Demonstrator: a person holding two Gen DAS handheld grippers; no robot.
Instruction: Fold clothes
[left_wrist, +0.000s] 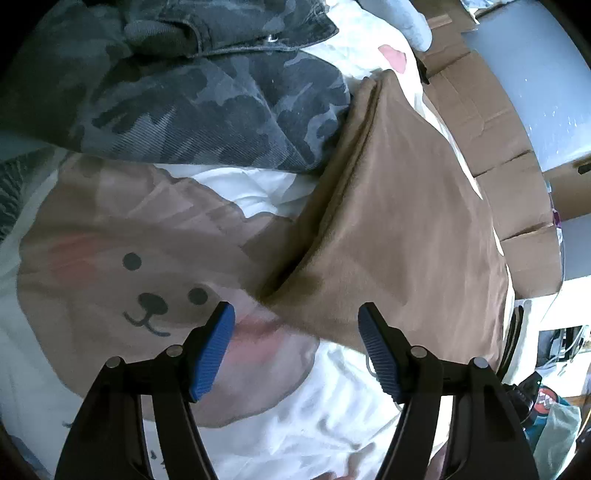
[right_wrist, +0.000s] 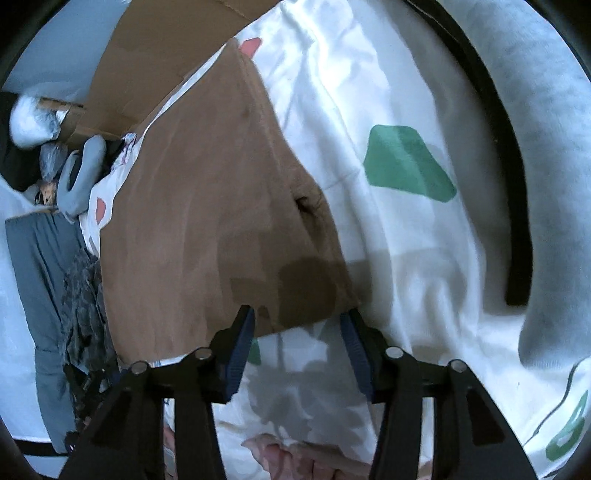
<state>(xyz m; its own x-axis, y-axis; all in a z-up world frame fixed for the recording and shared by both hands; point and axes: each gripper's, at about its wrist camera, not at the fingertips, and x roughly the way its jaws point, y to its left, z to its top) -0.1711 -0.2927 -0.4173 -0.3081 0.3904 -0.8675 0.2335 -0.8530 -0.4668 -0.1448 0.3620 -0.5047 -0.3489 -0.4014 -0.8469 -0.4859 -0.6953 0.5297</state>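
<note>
A folded brown garment (left_wrist: 402, 236) lies flat on a white bedsheet (left_wrist: 295, 424) printed with a bear face. My left gripper (left_wrist: 295, 317) hovers open just short of the garment's near corner, nothing between its blue pads (left_wrist: 214, 350). In the right wrist view the same brown garment (right_wrist: 192, 229) stretches away from me. My right gripper (right_wrist: 297, 317) stands open at the garment's near edge, and whether its fingertips touch the cloth is unclear.
A grey camouflage garment (left_wrist: 192, 99) is heaped on the bed beyond the brown one. Cardboard boxes (left_wrist: 491, 155) line the bed's far side. A pale grey fabric (right_wrist: 546, 147) with a dark strap (right_wrist: 517, 206) lies at the right. Clutter sits on the floor (right_wrist: 55, 277).
</note>
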